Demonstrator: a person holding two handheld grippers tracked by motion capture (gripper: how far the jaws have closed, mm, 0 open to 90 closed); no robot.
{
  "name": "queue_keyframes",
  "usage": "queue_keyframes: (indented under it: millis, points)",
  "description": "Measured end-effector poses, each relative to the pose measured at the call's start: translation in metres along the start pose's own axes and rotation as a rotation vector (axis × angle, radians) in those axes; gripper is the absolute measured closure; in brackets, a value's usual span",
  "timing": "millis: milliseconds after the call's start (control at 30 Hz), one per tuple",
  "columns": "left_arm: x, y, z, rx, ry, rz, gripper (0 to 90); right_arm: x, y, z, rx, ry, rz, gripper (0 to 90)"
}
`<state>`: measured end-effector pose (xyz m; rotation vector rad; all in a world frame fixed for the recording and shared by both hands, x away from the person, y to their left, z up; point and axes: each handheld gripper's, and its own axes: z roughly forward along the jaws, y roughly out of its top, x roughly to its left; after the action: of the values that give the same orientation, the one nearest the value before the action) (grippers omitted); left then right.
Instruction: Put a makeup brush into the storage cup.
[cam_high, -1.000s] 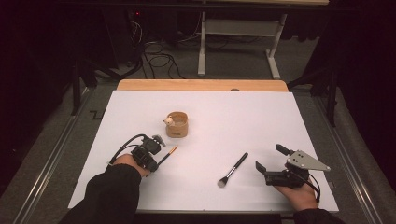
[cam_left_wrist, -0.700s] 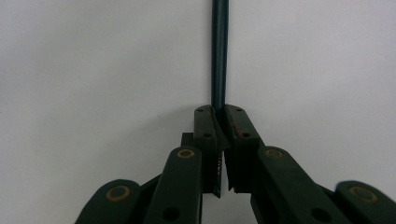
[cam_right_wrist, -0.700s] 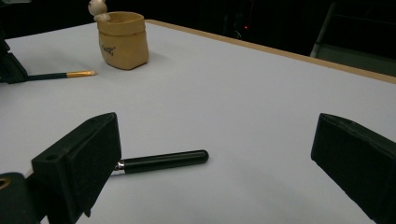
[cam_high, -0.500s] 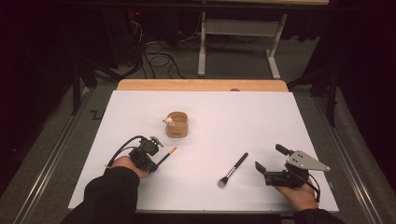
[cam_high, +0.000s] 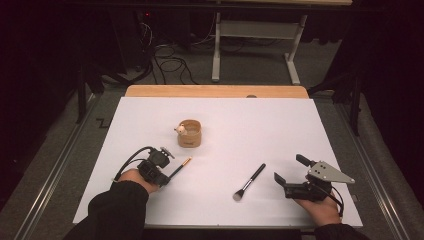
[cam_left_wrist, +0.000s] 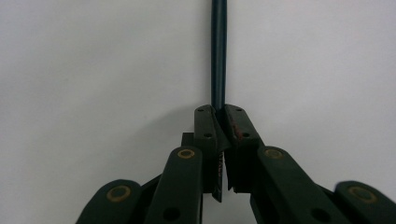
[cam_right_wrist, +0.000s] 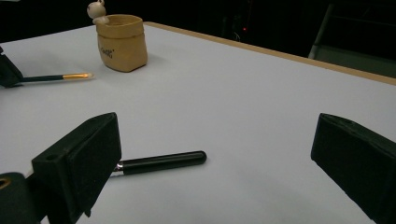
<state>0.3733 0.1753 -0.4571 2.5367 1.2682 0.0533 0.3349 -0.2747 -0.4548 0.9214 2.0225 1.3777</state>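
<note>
My left gripper (cam_high: 161, 172) lies low on the white table at the front left, shut on the dark handle of a thin brush (cam_high: 181, 165) whose gold end points toward the cup. In the left gripper view the jaws (cam_left_wrist: 219, 114) pinch that handle (cam_left_wrist: 218, 46), which runs straight up the picture. A black makeup brush (cam_high: 250, 181) lies loose at the front centre. To its right my right gripper (cam_high: 289, 169) stands open with nothing between its fingers. The right gripper view has the black handle (cam_right_wrist: 161, 162) just beyond the left jaw, and the thin brush (cam_right_wrist: 56, 77) farther off.
A small tan cup (cam_high: 189, 133) with a little figure on its rim stands left of the table's centre, seen too in the right gripper view (cam_right_wrist: 122, 42). A wooden strip (cam_high: 215, 91) edges the far side of the white table (cam_high: 260, 125). Cables and a metal stand sit on the floor beyond.
</note>
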Motion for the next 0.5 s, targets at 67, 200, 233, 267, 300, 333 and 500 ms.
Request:
queue_keyframes:
  millis: [67,200,233,267,300,333,500]
  points:
    - [-0.002,-0.001,-0.001,-0.019,-0.017,0.002,84.7,0.0,0.0,0.0,0.0,0.0,0.0,2.4]
    - [-0.005,-0.004,-0.003,-0.084,-0.041,-0.004,84.7,0.0,0.0,0.0,-0.003,0.0,-0.006,2.4]
    - [-0.006,-0.004,-0.004,-0.102,-0.044,-0.004,84.7,0.0,0.0,0.0,-0.005,0.001,-0.003,2.4]
    - [-0.006,-0.005,-0.006,-0.135,-0.044,-0.01,84.7,0.0,0.0,0.0,-0.004,0.001,-0.002,2.4]
    - [-0.006,-0.005,-0.006,-0.135,-0.044,-0.01,84.7,0.0,0.0,0.0,-0.004,0.001,-0.002,2.4]
    - [-0.007,-0.005,-0.007,-0.155,-0.042,-0.015,84.7,0.0,0.0,0.0,-0.004,-0.001,-0.004,2.4]
    - [-0.007,-0.007,-0.011,-0.217,-0.05,-0.032,84.6,0.001,0.0,0.0,-0.003,-0.002,0.003,2.4]
